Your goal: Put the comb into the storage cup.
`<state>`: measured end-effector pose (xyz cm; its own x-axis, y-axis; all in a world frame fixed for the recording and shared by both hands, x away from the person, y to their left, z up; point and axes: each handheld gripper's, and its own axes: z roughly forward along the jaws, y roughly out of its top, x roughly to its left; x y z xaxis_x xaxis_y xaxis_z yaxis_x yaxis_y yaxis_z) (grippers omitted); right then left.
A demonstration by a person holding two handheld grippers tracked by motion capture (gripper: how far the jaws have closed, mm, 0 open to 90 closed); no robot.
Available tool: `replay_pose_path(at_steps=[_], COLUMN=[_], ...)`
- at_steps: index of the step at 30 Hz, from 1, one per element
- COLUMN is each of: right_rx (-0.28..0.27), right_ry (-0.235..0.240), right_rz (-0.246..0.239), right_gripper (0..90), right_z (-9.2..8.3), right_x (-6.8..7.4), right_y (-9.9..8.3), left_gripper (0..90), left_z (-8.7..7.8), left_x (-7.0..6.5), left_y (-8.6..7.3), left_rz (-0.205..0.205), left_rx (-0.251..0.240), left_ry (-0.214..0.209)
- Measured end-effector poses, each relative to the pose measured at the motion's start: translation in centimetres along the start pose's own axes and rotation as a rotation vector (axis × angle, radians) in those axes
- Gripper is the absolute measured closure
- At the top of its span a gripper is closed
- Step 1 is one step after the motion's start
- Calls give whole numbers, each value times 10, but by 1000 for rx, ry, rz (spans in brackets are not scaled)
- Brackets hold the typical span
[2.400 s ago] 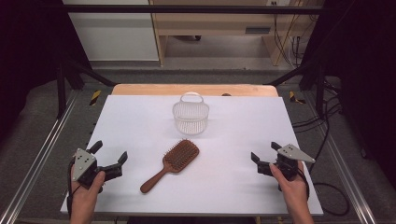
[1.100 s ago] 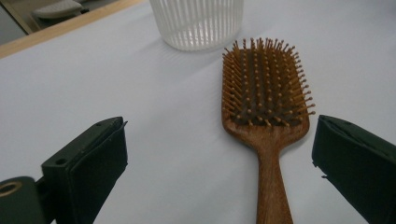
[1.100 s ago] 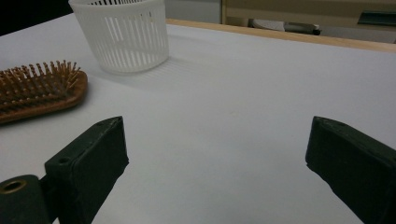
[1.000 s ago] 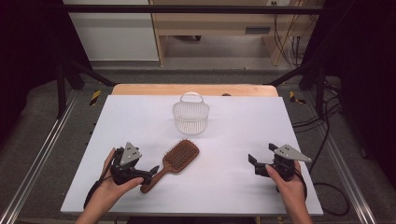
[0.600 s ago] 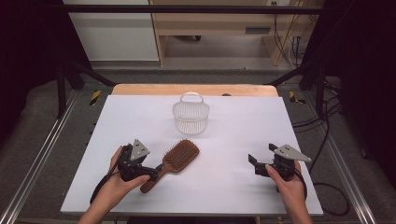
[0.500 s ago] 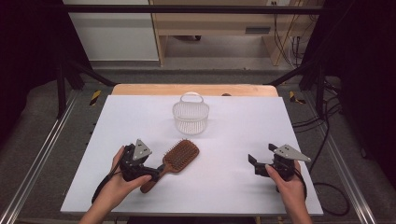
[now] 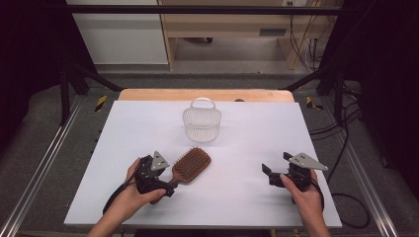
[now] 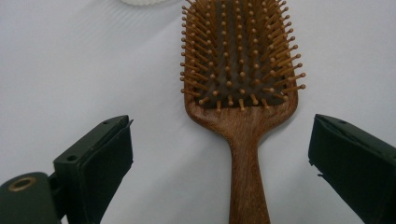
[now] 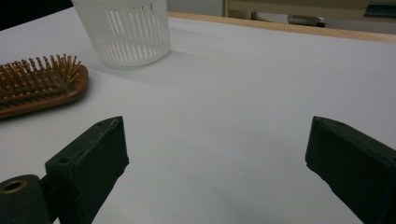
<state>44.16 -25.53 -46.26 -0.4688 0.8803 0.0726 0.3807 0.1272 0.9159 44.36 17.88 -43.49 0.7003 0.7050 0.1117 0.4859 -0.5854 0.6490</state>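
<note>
Holding two grippers, one in each hand, I have my left gripper down at the wooden hairbrush. Its two black jaws are spread wide apart. In the left gripper view the brush handle runs up between the jaws, with white tabletop showing on both sides of it. Neither jaw touches the wood. The brush head, with its many little wooden pins pointing up, lies past the jaw tips.

My right gripper is well apart from the brush, on the right side of the tabletop. Its two jaws are spread wide too and they grip nothing. In the right gripper view I see bare white tabletop between them.

I count one hairbrush. It lies flat on the tabletop, near the front and a bit left of the middle. Its handle points toward my left hand and its head points toward the basket.

I count one white basket. It stands upright behind the brush, near the middle of the tabletop. It has thin slits in its wall and a handle loop on top. The brush and the basket are near each other but do not touch.
</note>
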Motion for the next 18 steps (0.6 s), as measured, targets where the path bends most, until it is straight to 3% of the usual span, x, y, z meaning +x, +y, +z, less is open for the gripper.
replay_pose_path(at_steps=[10, 14, 18], right_rx=[4, 6, 7], right_ry=[3, 5, 6], right_rz=[1, 1, 2], right_gripper=[59, 60, 60], right_z=[0, 0, 0], right_x=[0, 0, 0], right_y=[0, 0, 0], left_gripper=[75, 143, 178], left_z=[10, 11, 11], left_x=[1, 3, 4], left_y=[1, 3, 5], left_rz=[-19, -52, -54], left_rx=[69, 93, 103], left_ry=[-32, -61, -67])
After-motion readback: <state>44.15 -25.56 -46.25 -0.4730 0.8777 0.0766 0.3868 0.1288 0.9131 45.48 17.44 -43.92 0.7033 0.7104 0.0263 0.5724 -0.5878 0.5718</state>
